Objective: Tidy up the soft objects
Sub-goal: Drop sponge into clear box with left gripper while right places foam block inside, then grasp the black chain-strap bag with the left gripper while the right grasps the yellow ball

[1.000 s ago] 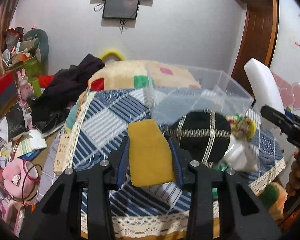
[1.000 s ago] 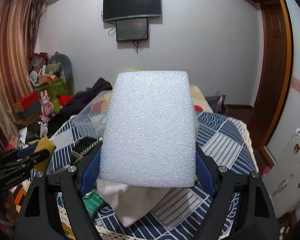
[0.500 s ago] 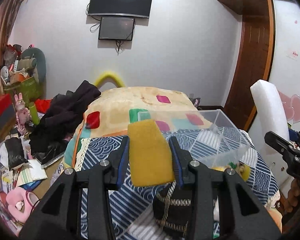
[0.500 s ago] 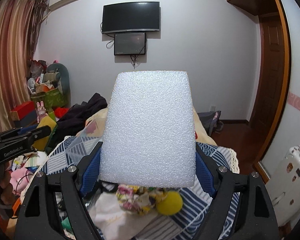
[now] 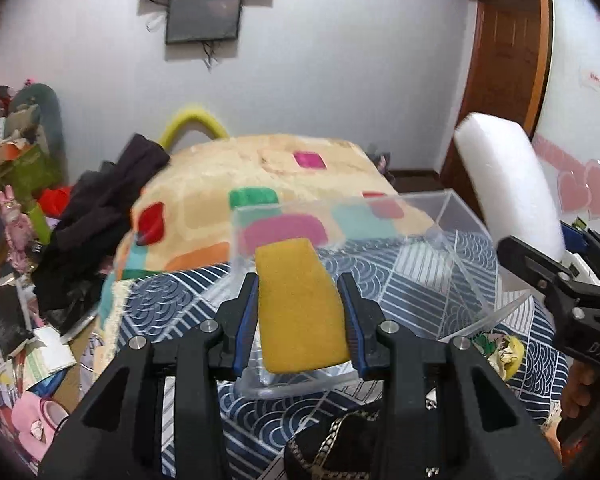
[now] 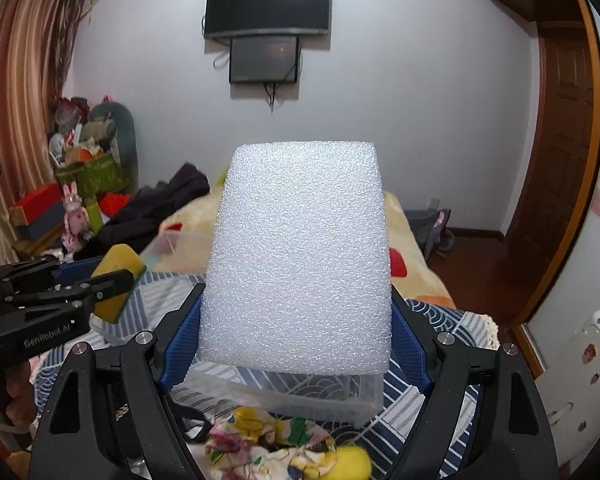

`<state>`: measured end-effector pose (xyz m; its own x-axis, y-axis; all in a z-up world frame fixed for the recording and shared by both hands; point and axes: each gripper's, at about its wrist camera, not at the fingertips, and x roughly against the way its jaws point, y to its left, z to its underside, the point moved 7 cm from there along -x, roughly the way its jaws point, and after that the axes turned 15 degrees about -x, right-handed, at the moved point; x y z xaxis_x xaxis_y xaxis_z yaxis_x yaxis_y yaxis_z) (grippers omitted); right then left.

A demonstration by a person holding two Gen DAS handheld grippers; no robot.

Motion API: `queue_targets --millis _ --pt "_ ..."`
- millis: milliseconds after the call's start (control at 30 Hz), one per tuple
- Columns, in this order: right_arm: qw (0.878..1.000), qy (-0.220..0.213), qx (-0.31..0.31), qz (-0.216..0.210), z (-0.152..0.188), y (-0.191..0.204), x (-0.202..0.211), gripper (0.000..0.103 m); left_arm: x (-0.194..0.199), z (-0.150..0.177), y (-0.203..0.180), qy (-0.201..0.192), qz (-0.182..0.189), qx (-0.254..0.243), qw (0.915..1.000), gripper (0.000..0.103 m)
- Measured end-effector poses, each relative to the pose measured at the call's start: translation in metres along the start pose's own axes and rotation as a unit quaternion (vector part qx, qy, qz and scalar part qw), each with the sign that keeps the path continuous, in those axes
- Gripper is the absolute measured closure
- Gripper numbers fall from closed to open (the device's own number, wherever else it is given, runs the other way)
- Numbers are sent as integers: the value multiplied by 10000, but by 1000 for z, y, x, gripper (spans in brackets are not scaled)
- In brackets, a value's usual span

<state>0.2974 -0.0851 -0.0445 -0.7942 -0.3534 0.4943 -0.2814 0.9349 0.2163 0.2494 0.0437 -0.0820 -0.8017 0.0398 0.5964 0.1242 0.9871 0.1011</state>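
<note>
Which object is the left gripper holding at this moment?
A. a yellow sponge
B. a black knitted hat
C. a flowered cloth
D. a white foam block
A: in the left wrist view, the left gripper is shut on the yellow sponge, with one finger against each side of it.

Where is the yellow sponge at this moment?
The yellow sponge is clamped in the left gripper, held in front of the clear plastic box on the bed; the right wrist view shows it at the left.
</note>
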Motion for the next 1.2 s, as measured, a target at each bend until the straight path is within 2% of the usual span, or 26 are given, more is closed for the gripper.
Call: queue_targets --millis 100,300,433,633,833,1000,1200 --pt "9997 237 52 53 6 0 -15 22 -17 0 -8 175 95 -79 9998 64" --pt "9975 676 135 177 19 -2 -36 22 -42 5 -14 486 21 -229 9986 64" --pt "9962 814 182 239 23 -4 -41 22 -51 8 -12 613 -47 -206 9979 64" --pt "9951 972 174 90 22 -11 -40 17 -50 12 -15 657 -76 -272 9974 41" --pt "9969 774 104 -56 13 -13 -23 17 -24 4 -23 379 -154 -507 9979 27" --pt "9990 391 96 -180 0 -7 2 16 3 -3 -25 143 -244 -607 9978 5" --pt "9995 -74 106 -293 -11 2 35 12 31 -1 -22 -68 -240 -518 9983 4"
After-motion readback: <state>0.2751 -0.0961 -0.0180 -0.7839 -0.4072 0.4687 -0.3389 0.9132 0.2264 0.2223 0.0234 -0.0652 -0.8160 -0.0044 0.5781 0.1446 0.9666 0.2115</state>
